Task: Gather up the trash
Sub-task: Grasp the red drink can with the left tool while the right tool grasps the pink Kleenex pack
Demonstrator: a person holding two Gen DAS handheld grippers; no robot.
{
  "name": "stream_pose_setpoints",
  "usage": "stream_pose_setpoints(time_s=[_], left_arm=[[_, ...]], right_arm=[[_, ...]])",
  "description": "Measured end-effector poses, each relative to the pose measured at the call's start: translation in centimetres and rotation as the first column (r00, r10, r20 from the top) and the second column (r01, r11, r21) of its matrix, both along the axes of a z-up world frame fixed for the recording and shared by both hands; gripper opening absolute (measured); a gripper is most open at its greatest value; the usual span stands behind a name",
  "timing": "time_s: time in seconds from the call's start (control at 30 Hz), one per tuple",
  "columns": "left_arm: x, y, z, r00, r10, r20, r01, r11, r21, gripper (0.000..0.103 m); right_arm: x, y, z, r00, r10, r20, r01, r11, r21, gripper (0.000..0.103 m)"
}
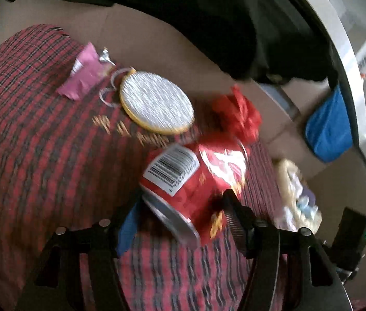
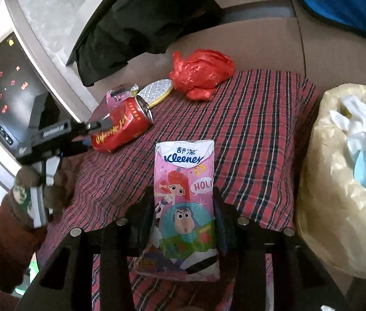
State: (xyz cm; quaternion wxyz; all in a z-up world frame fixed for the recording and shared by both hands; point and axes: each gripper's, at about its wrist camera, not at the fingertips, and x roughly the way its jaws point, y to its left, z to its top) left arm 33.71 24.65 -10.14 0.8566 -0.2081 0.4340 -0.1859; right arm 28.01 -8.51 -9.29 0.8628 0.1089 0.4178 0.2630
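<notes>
My left gripper [image 1: 183, 204] is shut on a dented red can [image 1: 196, 178], lifted and tilted over the red plaid cloth [image 1: 40, 155]; it also shows in the right wrist view [image 2: 122, 127]. My right gripper [image 2: 184, 197] is shut on a pink Kleenex tissue pack [image 2: 184, 194] above the cloth. A crumpled red plastic bag [image 2: 201, 73], a pink wrapper [image 1: 84, 75] and a round silver-and-gold board [image 1: 155, 101] lie on the cloth.
A trash bin lined with a pale yellow bag [image 2: 338, 194] holding white and blue waste stands at the right of the cloth. A black garment [image 2: 144, 26] and a blue cushion [image 1: 328, 129] lie on the beige sofa behind.
</notes>
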Motion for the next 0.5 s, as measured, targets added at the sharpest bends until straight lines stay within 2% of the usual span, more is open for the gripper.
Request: stream_pose_setpoints(time_s=[0.07, 0.17, 0.33, 0.5], left_arm=[[-0.5, -0.7, -0.1, 1.0, 0.03, 0.002, -0.03, 1.0, 0.008, 0.063], [-0.3, -0.9, -0.4, 0.993, 0.116, 0.005, -0.116, 0.993, -0.022, 0.064], [1.4, -0.4, -0.6, 0.964, 0.265, -0.01, -0.265, 0.961, -0.078, 0.063], [3.3, -0.8, -0.4, 0.946, 0.321, -0.044, -0.324, 0.942, -0.092, 0.064]], right_arm=[[-0.2, 0.0, 0.0, 1.0, 0.0, 0.005, 0.0, 1.0, -0.003, 0.038], [-0.7, 0.0, 0.0, 1.0, 0.004, 0.008, -0.004, 1.0, -0.004, 0.038], [-1.4, 0.3, 0.3, 0.999, 0.021, 0.035, -0.02, 1.0, -0.02, 0.038], [-0.9, 0.9, 0.1, 0.998, 0.039, 0.044, -0.037, 0.998, -0.042, 0.038]])
